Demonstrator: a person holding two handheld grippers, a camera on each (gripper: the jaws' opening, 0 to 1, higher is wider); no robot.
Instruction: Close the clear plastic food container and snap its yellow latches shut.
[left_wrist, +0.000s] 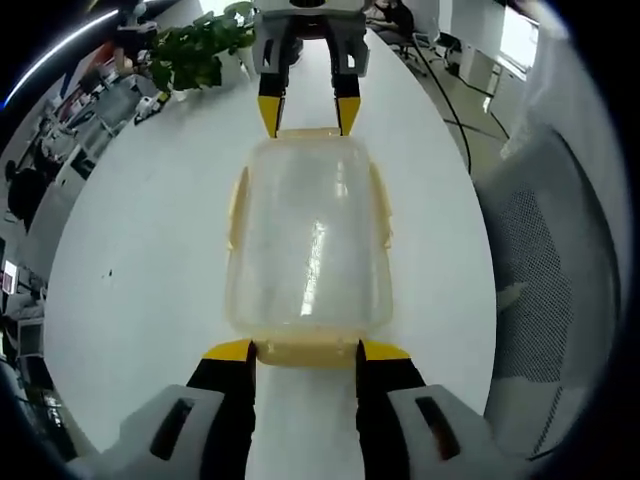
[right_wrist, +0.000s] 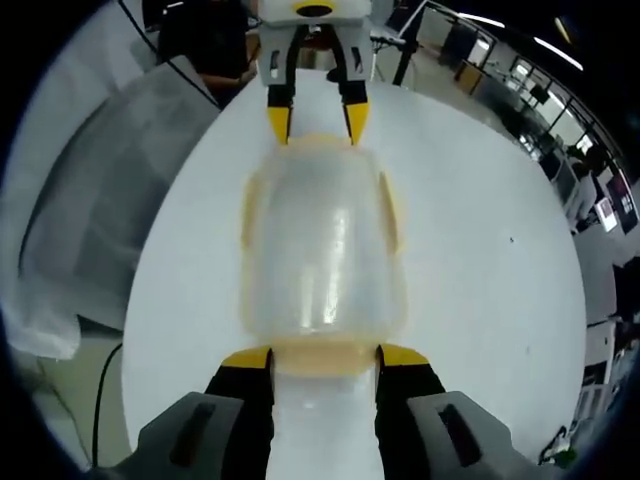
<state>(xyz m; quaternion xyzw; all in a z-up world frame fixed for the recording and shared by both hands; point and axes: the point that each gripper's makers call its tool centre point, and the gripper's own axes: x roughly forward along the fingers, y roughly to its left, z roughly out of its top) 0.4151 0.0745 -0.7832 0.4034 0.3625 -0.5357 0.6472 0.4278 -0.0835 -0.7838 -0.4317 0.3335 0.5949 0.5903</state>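
A clear plastic container (left_wrist: 310, 240) with its lid on lies on the white table (left_wrist: 140, 260), between the two grippers, which face each other. Yellow latches (left_wrist: 238, 205) run along both of its long sides. In the left gripper view, my left gripper (left_wrist: 307, 350) is open, and its yellow-tipped fingers flank the near end latch (left_wrist: 305, 354). My right gripper (left_wrist: 307, 112) stands open at the far end. In the right gripper view, the right gripper (right_wrist: 325, 355) brackets the near yellow end of the container (right_wrist: 322, 250), and the left gripper (right_wrist: 310, 120) is opposite.
A potted green plant (left_wrist: 200, 50) stands on the table behind the right gripper. A grey mesh chair (left_wrist: 560, 260) sits beside the table edge, with a black cable (left_wrist: 450, 100) on the floor. Office desks lie beyond.
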